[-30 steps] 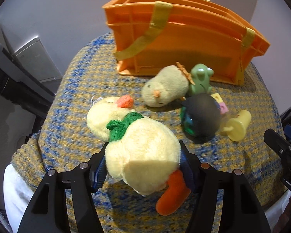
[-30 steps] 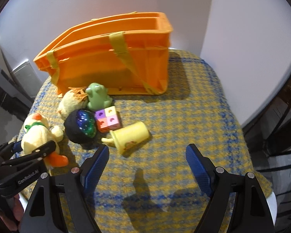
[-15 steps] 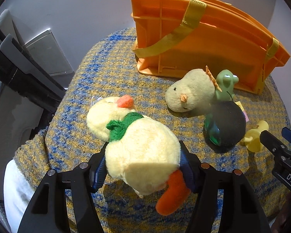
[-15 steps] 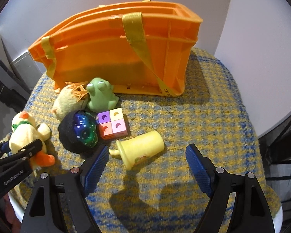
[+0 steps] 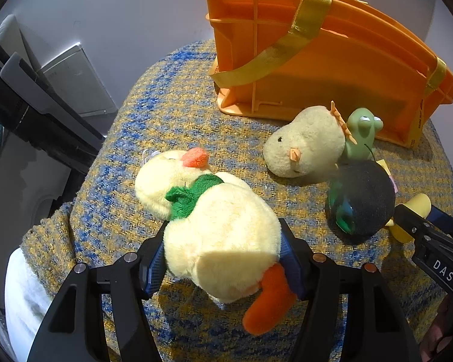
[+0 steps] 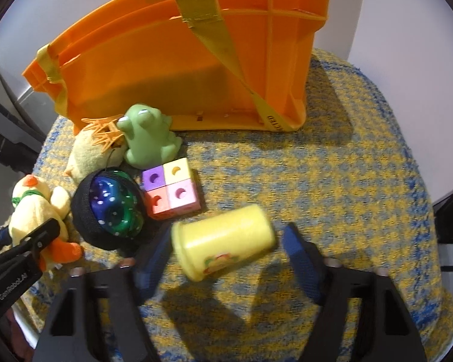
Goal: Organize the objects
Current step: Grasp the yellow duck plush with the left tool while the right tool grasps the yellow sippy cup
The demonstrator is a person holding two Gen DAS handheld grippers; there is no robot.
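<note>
The left gripper (image 5: 223, 259) pinches the plush duck (image 5: 217, 229) by its body, head pointing away from the jaws. The right gripper (image 6: 226, 250) is spread, and the yellow cup (image 6: 223, 247) lies on its side between the pads, long axis running roughly across the gap, so closing would likely press it end to end. Just beyond sit the pastel cube block (image 6: 170, 187), a dark ball (image 6: 108, 208) and a green frog (image 6: 146, 138). Farthest stands the orange basket (image 6: 154, 69), ahead of both tools.
</note>
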